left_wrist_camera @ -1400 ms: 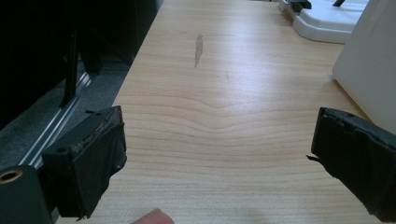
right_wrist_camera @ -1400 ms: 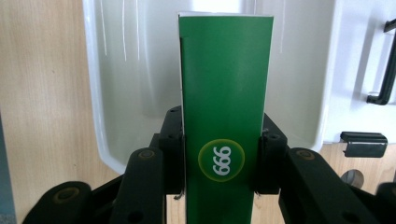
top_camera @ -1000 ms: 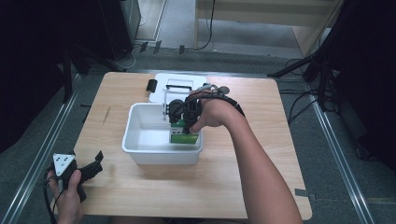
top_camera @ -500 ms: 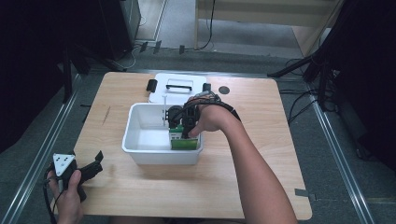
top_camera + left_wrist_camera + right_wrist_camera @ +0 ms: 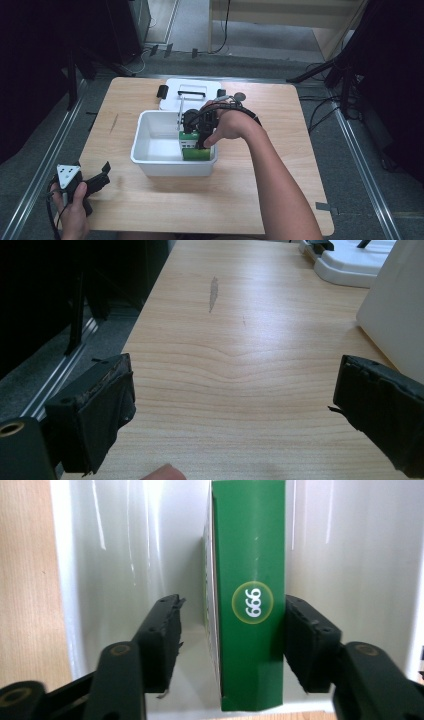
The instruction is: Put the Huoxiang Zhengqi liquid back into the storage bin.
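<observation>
Since the earlier frames the right gripper (image 5: 196, 131) had slid a little toward the near wall of the white bin (image 5: 150, 150), with the green box (image 5: 195, 150) following it; the left gripper (image 5: 82, 182) had not shifted. Right hand (image 5: 230, 125) held its gripper reaching down into the right end of the bin. Right fingers (image 5: 162, 640) were spread either side of the green box (image 5: 250, 595): one finger touched the box's side, the other stood apart from it with a visible gap, so no full pinch. Box stood on edge inside the bin, against its right end, with "999" in a ring on the edge facing the camera. Bin sat mid-worktop (image 5: 280, 200). White lid (image 5: 192, 95) with a black handle lay flat just beyond the bin's far wall, touching or nearly so; can't tell which. Left gripper sat well apart from the bin, at the worktop's near left corner, held in the left hand (image 5: 75, 215). Its fingers (image 5: 100, 410) were spread wide over bare wood (image 5: 240, 340), nothing between them; bin wall (image 5: 395, 305) showed off to one side.
</observation>
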Demonstrator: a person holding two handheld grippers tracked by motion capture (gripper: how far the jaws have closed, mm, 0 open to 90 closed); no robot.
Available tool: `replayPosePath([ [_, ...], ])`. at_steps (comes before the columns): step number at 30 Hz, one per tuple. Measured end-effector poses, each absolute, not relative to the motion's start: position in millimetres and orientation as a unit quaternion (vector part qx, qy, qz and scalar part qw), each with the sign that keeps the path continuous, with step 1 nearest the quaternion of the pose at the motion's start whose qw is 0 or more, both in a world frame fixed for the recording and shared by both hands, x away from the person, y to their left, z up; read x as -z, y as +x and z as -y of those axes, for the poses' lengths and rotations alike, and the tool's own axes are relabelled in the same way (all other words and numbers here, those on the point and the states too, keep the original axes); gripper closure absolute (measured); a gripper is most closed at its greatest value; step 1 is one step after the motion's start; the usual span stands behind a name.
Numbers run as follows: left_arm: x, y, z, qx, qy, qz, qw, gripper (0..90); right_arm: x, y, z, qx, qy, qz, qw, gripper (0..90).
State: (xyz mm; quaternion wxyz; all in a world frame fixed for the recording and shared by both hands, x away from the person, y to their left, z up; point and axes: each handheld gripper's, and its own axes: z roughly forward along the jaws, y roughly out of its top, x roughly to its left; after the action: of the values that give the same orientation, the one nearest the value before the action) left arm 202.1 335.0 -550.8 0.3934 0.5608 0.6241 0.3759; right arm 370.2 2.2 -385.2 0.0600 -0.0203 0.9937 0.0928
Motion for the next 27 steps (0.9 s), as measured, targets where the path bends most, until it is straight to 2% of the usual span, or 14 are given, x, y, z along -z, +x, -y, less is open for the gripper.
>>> replayPosePath([
  [1,550.8,202.1,-334.9,-0.376,0.561,-0.624,0.393,3.9,379.6,369.2,0.5,-0.101,-0.014,-0.993,0.062,39.8],
  [13,550.8,202.0,-335.0,-0.376,0.561,-0.623,0.395,3.9,340.6,361.2,24.0,-0.163,0.02,-0.984,0.075,30.7],
  [27,550.8,202.0,-334.7,-0.375,0.562,-0.623,0.394,3.9,326.7,361.2,77.1,-0.214,0.095,-0.967,0.099,27.0],
])
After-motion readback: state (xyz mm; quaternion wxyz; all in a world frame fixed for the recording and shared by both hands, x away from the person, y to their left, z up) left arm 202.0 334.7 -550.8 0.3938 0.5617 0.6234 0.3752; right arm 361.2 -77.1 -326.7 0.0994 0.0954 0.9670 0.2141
